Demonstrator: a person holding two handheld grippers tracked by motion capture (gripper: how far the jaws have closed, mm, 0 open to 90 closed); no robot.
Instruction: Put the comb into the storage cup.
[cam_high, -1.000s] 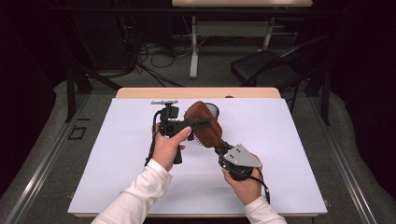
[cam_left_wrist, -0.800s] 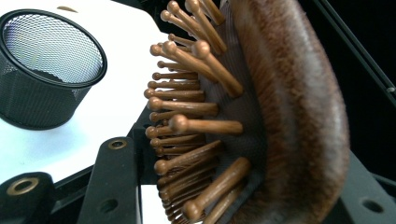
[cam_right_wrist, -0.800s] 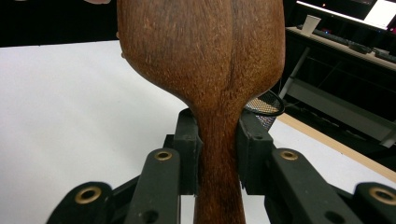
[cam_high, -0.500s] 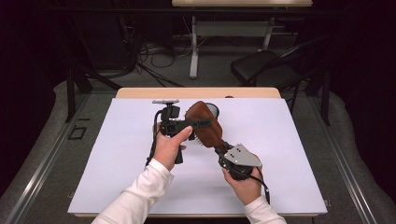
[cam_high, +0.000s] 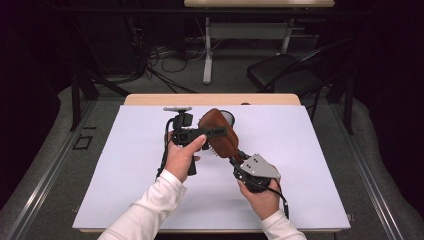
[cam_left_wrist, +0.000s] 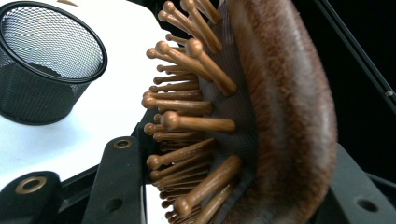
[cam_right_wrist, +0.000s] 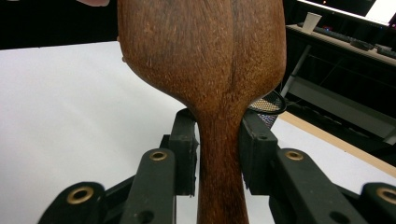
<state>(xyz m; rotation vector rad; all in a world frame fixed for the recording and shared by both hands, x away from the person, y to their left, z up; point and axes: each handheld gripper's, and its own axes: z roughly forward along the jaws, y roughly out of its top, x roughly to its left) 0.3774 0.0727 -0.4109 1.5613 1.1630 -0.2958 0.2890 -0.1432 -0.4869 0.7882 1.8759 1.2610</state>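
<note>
brown wooden paddle hairbrush (cam_high: 220, 134) being held above white table (cam_high: 310, 165), near black mesh cup (cam_left_wrist: 46, 70). head being clamped by left gripper (cam_high: 216, 132); handle neck being gripped by right gripper (cam_right_wrist: 218, 154), jaws just easing wider. left grip being kept firm before right release is advised.

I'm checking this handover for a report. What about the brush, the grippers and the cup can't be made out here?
- Brush handle end: high view, hidden under the right gripper; right gripper view, cut off by the bottom edge.
- Left gripper far jaw: high view, hidden behind the brush head.
- Mesh cup contents: left gripper view, the mesh wall blocks the inside; high view, mostly behind the brush.
- Bristle count: left gripper view, the lower pins overlap and blur.
</note>
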